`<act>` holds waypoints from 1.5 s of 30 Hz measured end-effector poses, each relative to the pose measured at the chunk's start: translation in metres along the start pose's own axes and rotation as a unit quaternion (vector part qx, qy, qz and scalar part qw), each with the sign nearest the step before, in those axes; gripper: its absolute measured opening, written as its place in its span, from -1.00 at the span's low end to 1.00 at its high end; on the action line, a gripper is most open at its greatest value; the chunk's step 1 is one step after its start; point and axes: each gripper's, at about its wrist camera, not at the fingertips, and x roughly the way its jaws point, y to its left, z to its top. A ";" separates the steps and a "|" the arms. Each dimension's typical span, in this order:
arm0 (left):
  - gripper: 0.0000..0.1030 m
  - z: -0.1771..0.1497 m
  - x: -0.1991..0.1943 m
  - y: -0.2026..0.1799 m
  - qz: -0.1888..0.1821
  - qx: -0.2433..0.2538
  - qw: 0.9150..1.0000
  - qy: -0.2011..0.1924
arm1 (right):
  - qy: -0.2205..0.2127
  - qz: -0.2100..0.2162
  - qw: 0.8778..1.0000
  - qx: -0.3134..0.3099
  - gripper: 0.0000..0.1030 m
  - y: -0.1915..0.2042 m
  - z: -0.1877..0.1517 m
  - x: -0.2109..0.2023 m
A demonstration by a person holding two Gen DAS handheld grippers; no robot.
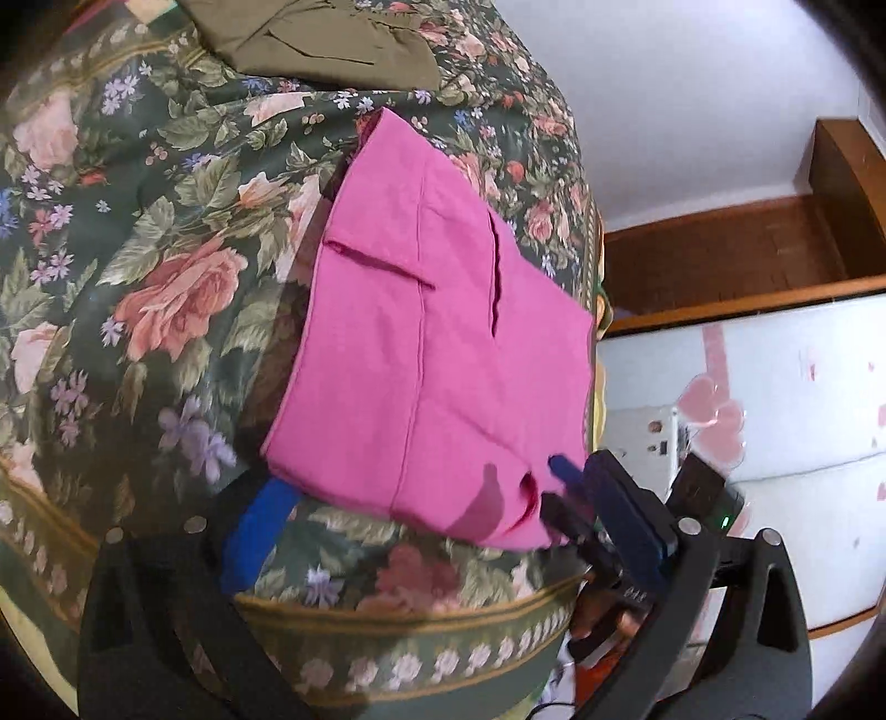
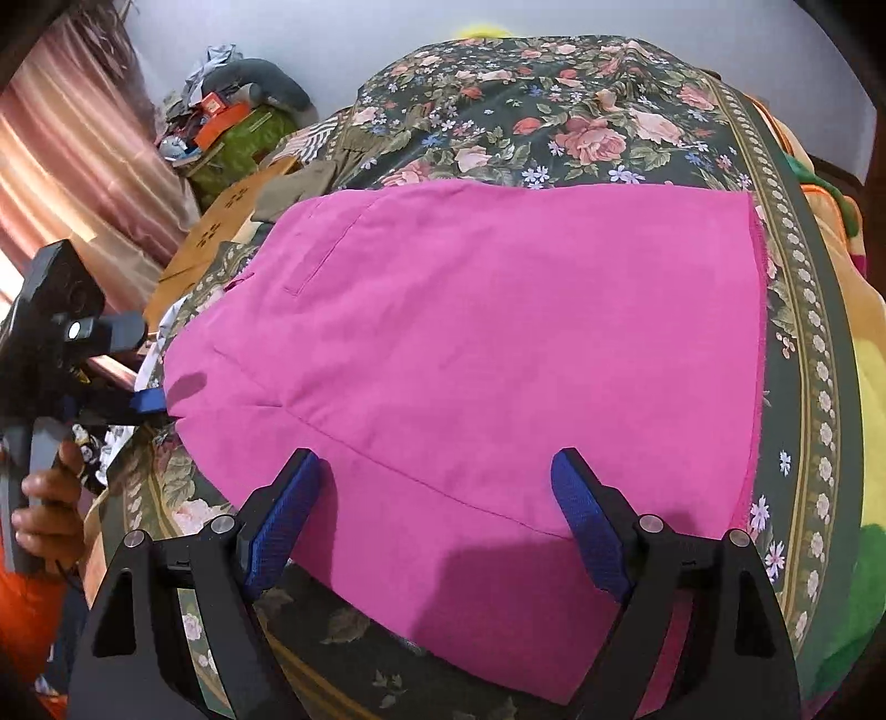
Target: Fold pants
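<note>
On the floral bedspread [image 2: 581,127] I see the pink pants [image 2: 470,343] lying flat, folded into a rough rectangle, with an olive garment [image 1: 326,44] well apart from them at the far side in the left wrist view. Off the bed to the left in the right wrist view sits a cardboard box [image 2: 216,232]; I cannot tell what is in it, and a pile of clutter [image 2: 221,111] rises behind it.

My right gripper [image 2: 437,498] is spread wide, its blue pads [image 2: 587,520] over the near edge of the pants, cloth lying between them; I cannot tell whether they touch it. My left gripper [image 1: 421,498] is also wide: one blue finger [image 1: 260,531] sits on the bedspread just beside the pants' near corner, and in the right wrist view its blue tip [image 2: 147,401] meets the pants' left edge. From the left wrist view the right gripper's tip [image 1: 565,471] lies at the pants' corner near the bed's edge.
</note>
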 end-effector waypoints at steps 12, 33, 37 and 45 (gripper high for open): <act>-0.54 0.013 -0.003 0.005 0.062 0.010 0.998 -0.028 | -0.005 -0.005 1.000 0.004 0.60 0.001 0.000 -0.003; -0.69 -0.037 -0.052 -0.074 0.361 0.285 0.867 -0.192 | -0.021 -0.059 0.998 -0.001 0.61 -0.005 -0.024 -0.021; -0.69 -0.038 -0.047 -0.122 0.326 0.335 0.860 -0.205 | -0.025 -0.057 0.998 -0.005 0.61 -0.007 -0.025 -0.022; -0.73 -0.035 -0.010 -0.186 0.201 0.368 0.897 -0.138 | -0.037 -0.059 0.997 0.019 0.60 -0.014 -0.024 -0.033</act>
